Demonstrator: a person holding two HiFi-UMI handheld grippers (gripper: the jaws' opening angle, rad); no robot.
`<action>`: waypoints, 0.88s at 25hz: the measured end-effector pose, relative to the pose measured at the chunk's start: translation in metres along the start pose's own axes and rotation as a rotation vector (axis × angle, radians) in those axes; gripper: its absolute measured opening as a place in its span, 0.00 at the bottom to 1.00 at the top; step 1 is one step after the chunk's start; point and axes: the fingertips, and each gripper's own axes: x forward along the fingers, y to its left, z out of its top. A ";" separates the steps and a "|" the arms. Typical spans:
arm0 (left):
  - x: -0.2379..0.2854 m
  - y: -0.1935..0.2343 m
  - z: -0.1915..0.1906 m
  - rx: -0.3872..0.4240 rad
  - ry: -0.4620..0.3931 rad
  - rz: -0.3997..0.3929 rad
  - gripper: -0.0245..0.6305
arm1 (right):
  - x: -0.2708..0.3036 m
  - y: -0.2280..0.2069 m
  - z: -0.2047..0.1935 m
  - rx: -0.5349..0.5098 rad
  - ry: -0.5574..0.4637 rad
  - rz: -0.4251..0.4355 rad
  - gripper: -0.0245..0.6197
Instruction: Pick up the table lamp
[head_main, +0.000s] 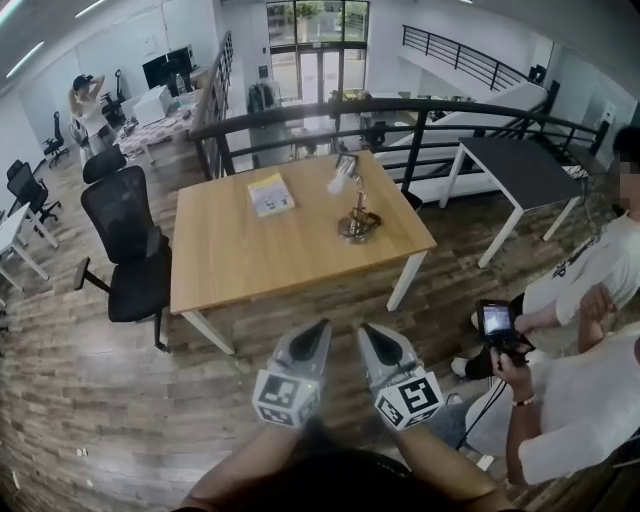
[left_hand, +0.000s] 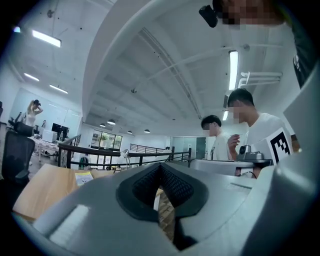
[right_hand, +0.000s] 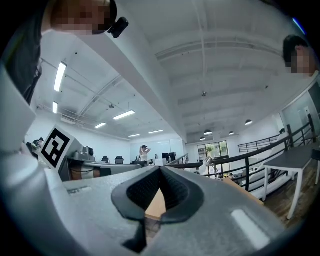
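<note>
The table lamp (head_main: 352, 205) stands on the right part of a wooden table (head_main: 250, 265); it has a white head, a thin bent arm and a round metal base. Both grippers are held low in front of the table's near edge, well short of the lamp. My left gripper (head_main: 322, 326) and my right gripper (head_main: 366, 329) are side by side, each shut with nothing between the jaws. In the left gripper view the lamp (left_hand: 125, 155) is small and far beyond the closed gripper (left_hand: 160, 166). The right gripper view has the lamp (right_hand: 206, 163) right of the closed gripper (right_hand: 160, 169).
A yellow-and-white booklet (head_main: 270, 193) lies on the table left of the lamp. A black office chair (head_main: 130, 250) stands at the table's left end. A dark railing (head_main: 400, 108) runs behind, with a dark table (head_main: 525, 170) to the right. Two seated people (head_main: 590, 310) are close on my right.
</note>
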 end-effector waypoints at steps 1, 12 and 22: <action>0.004 0.009 0.003 0.002 0.000 -0.007 0.04 | 0.011 0.000 0.001 -0.001 -0.003 0.001 0.04; 0.048 0.057 0.024 0.000 -0.011 -0.082 0.04 | 0.080 -0.017 0.008 -0.037 0.003 -0.035 0.04; 0.114 0.088 0.014 -0.009 0.005 -0.049 0.04 | 0.127 -0.079 -0.007 -0.021 0.027 -0.019 0.04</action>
